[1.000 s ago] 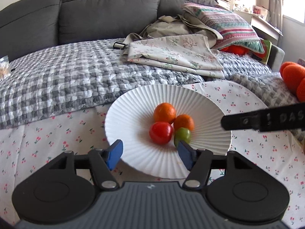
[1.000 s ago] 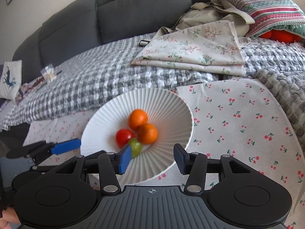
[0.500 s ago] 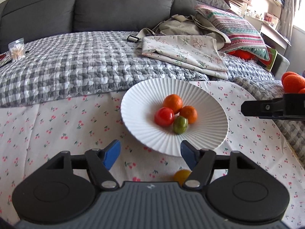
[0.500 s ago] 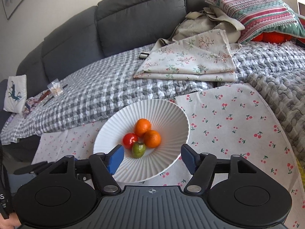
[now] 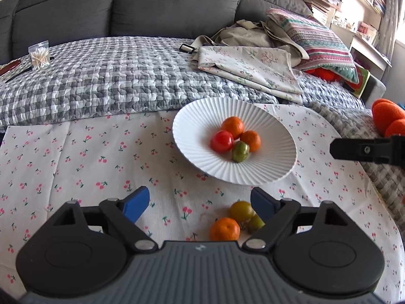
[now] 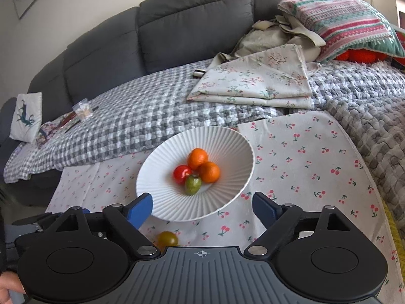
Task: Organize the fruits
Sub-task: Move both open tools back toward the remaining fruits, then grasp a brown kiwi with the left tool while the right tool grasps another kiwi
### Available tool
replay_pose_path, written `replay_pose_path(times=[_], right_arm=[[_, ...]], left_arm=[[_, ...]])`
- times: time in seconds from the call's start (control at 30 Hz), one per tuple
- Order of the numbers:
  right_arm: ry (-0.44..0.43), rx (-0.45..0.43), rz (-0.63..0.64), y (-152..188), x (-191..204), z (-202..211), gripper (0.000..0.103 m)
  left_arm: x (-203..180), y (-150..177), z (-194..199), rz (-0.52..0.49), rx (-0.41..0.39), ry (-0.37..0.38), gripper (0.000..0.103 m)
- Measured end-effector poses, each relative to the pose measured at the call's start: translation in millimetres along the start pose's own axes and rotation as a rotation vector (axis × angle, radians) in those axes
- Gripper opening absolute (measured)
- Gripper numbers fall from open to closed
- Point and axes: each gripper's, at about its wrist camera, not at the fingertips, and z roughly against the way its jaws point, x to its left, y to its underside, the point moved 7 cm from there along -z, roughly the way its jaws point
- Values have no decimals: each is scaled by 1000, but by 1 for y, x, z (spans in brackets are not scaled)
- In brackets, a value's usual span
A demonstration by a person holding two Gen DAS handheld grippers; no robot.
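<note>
1. A white ribbed plate [image 5: 268,169] is seen resting on a cherry-print cloth [image 5: 76,157], which is spread in front of a grey checked quilt [image 5: 114,76] and a dark grey sofa [image 5: 152,0].
2. Four fruits are gathered touching one another at the middle of the plate: two mandarins [image 5: 233,126], one behind the other, a red tomato [image 5: 222,140] on the left, and a small green tomato [image 5: 240,151] at the front.
3. Three more fruits lie on the cloth just in front of the plate, close to the left tool [image 5: 200,204]: a yellow-green tomato [image 5: 241,210], a mandarin on the cloth [image 5: 224,229], and a small green fruit [image 5: 255,223] partly hidden behind the tool's right finger.
4. The left tool's blue-tipped jaws are seen apart and opening, with nothing clamped; bare cloth lies between them.
5. The right tool [image 6: 202,204] is likewise apart and opening, with nothing pressed by its pads; the plate's near rim is seen between its tips.
6. A folded floral cloth [image 5: 250,68] and a striped cushion [image 5: 316,38] are seen on the quilt behind the plate.
</note>
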Motion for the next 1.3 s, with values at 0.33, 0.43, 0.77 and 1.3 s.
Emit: replay_pose_path(times=[0.33, 0.43, 0.77, 1.3], right_arm=[[-13, -9, 22, 12, 9, 25, 96], [-14, -8, 38, 18, 11, 32, 99], [-30, 64, 36, 40, 11, 35, 100], [-15, 131, 6, 54, 8, 19, 100]], left_arm=[[2, 21, 21, 32, 25, 9, 96], [-1, 31, 26, 30, 39, 22, 98], [-23, 62, 26, -39, 101, 90, 97], [-66, 108, -4, -207, 184, 158, 59]])
